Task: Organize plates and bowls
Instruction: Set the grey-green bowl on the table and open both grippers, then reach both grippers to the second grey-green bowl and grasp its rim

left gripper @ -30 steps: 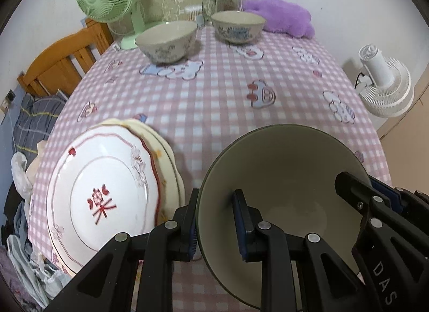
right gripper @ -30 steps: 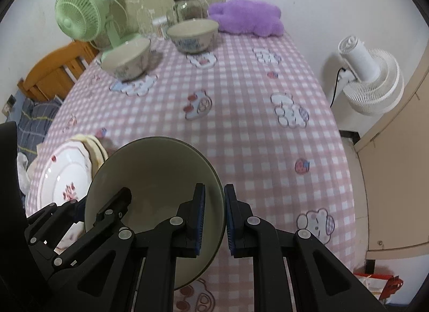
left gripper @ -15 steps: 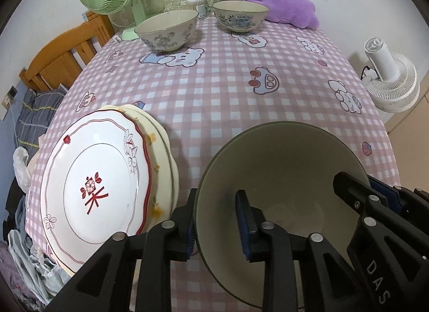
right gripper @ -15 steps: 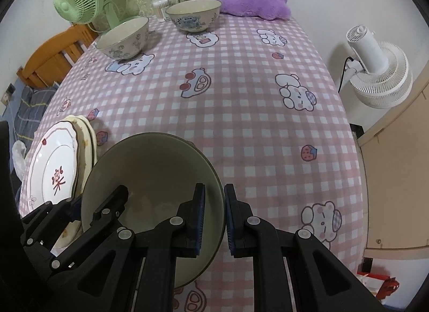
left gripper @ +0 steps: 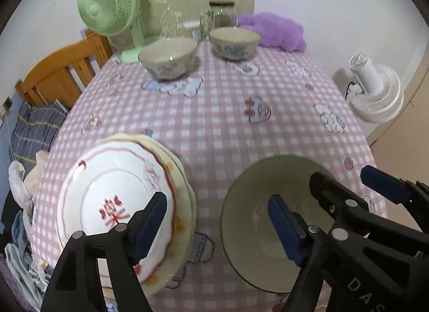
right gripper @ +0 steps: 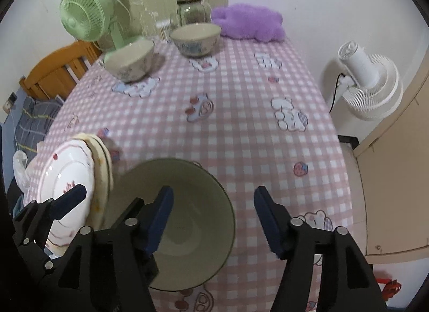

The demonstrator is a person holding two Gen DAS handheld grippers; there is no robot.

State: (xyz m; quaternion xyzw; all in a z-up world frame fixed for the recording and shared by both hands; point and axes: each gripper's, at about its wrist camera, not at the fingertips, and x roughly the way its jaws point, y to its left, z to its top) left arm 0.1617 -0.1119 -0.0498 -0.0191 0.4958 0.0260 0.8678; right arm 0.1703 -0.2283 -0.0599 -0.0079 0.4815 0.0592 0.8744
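A large olive-grey bowl (left gripper: 252, 221) (right gripper: 185, 221) sits on the pink checked tablecloth near the front edge. My left gripper (left gripper: 217, 226) is open, astride the bowl's left rim. My right gripper (right gripper: 214, 218) is open, astride its right rim. Neither holds anything. A stack of scalloped plates (left gripper: 107, 204) (right gripper: 67, 172), the top one white with a red mark, lies left of the bowl. Two patterned bowls (left gripper: 169, 57) (left gripper: 234, 42) stand at the far end; they also show in the right wrist view (right gripper: 130, 62) (right gripper: 195, 38).
A green fan (left gripper: 107, 9), glass jars (left gripper: 221, 15) and a purple plush (left gripper: 273, 30) stand at the table's far end. A wooden chair (left gripper: 59, 70) is on the left. A white fan (right gripper: 367, 84) stands on the floor to the right.
Both grippers opened and let go of the large bowl's rim. The bowl now rests on the table, and both grippers have drawn back slightly.
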